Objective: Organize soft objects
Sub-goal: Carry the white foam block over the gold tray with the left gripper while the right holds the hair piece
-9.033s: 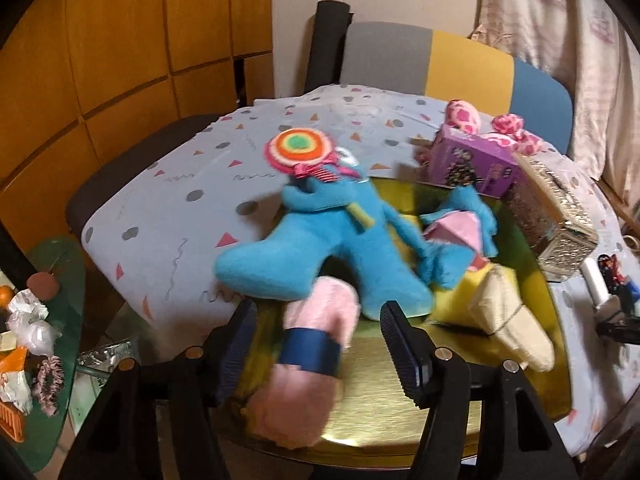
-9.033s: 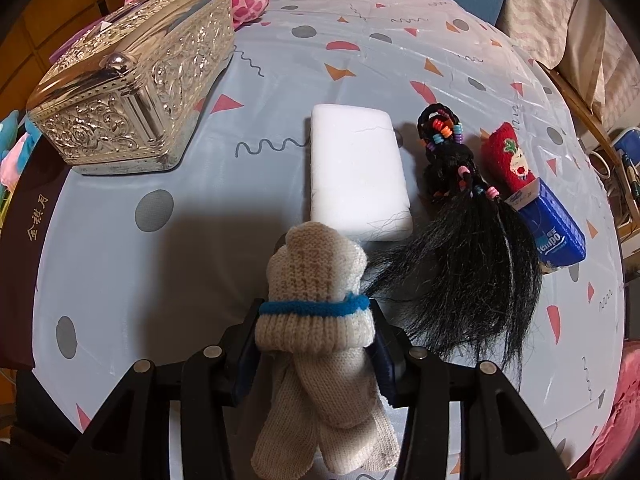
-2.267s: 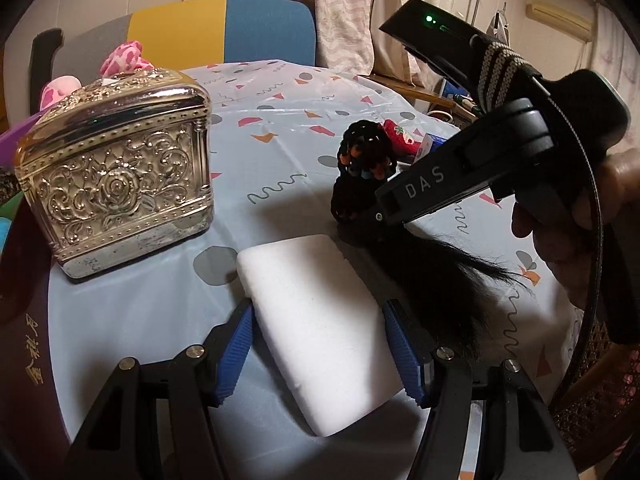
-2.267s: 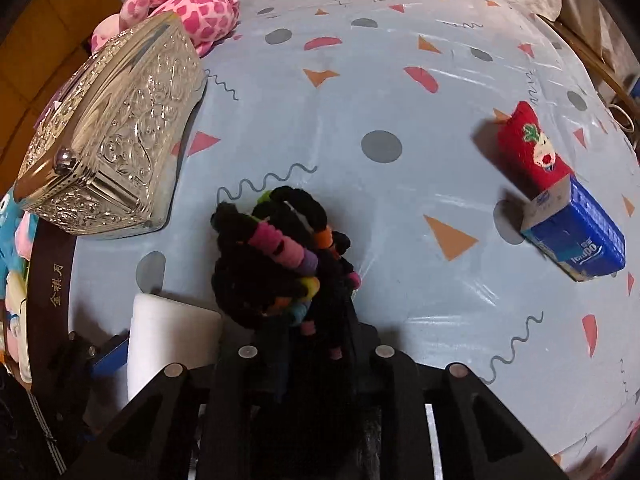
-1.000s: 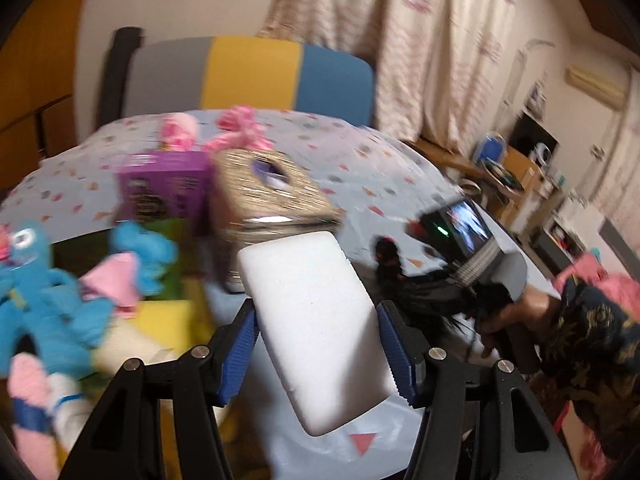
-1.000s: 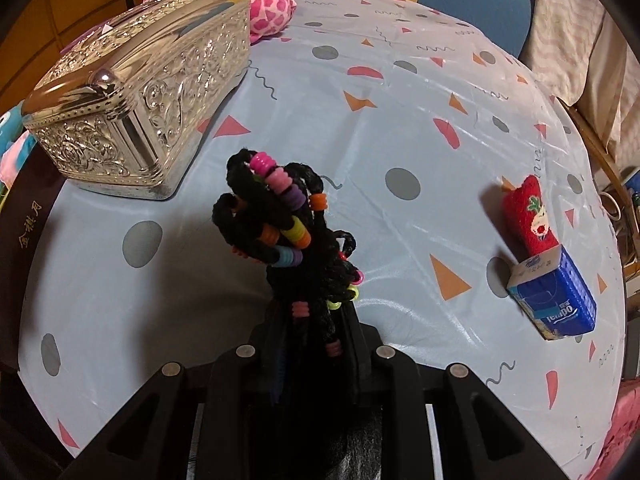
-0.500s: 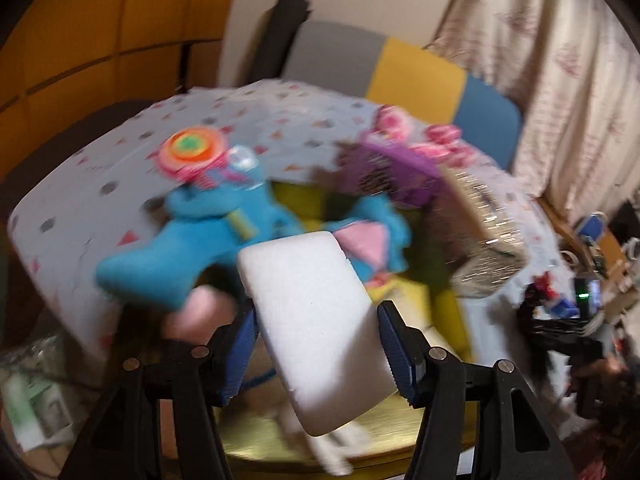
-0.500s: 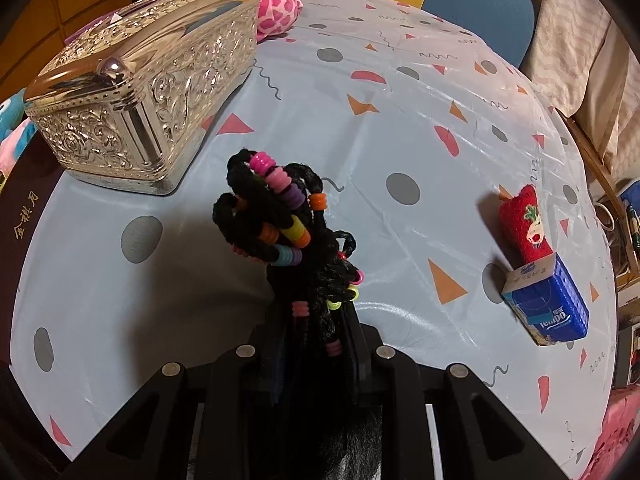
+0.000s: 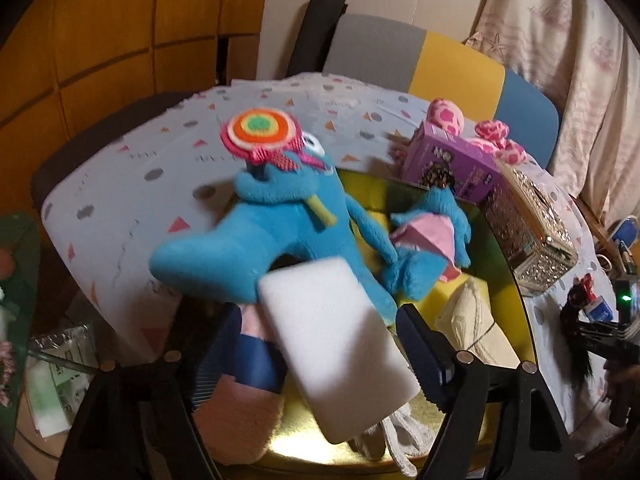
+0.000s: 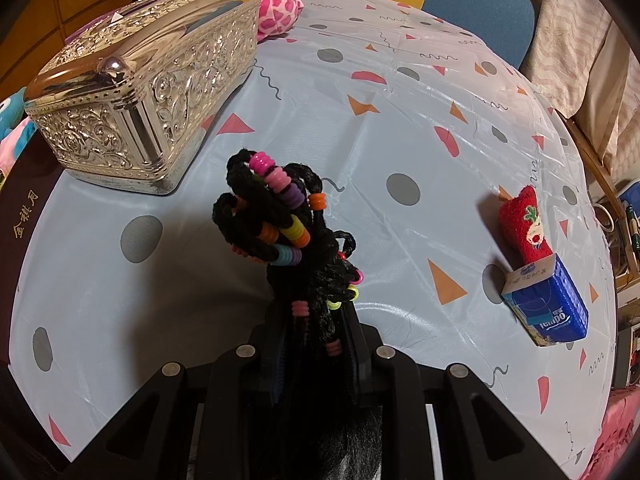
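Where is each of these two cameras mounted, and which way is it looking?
Left wrist: rides the left gripper, looking down at a gold tray of plush toys, white sponge between its open fingers.
Right wrist: rides the right gripper, aimed down at the tablecloth, clamping a black beaded wig.
Shared: the silver box; the left view also shows the right gripper.

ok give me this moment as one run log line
left gripper: jaws just opened, white sponge loose between them over gold tray | right gripper: shut on black beaded hairpiece, above table
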Demonstrator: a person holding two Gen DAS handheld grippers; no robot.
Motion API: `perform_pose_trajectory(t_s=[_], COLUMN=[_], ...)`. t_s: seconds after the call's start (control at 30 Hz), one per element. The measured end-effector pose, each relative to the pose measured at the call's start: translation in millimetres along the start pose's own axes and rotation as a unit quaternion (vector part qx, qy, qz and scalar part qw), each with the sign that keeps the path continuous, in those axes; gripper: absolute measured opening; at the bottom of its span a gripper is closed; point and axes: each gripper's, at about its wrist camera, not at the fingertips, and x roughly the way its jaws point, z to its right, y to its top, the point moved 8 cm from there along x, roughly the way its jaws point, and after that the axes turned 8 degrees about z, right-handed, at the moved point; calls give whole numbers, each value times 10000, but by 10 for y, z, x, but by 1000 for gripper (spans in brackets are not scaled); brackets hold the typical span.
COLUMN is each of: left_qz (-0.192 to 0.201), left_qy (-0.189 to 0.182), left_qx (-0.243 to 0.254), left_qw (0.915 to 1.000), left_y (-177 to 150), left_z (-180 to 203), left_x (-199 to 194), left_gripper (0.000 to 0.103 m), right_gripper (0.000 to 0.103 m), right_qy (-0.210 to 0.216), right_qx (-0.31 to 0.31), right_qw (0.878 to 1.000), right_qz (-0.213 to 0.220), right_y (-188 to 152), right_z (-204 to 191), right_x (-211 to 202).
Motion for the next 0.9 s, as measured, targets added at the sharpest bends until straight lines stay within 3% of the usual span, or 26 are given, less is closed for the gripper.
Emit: perform_pose_trajectory(t_s=[0.33, 0.9], left_qz=[461, 730], left_qy=[328, 234], left_qx=[105, 231], left_qw=[9983, 9968], left_y=[276, 396], left_z=[7, 79], left_x=[-243, -437], left_gripper=[84, 85], right_gripper=[22, 20], right_qy=[-83, -137], right_qx=[-114, -158], right_qw=[9999, 9998], right_qz=[14, -73], right_y=[-14, -63], right_z=[-19, -39], right_x=[-45, -100])
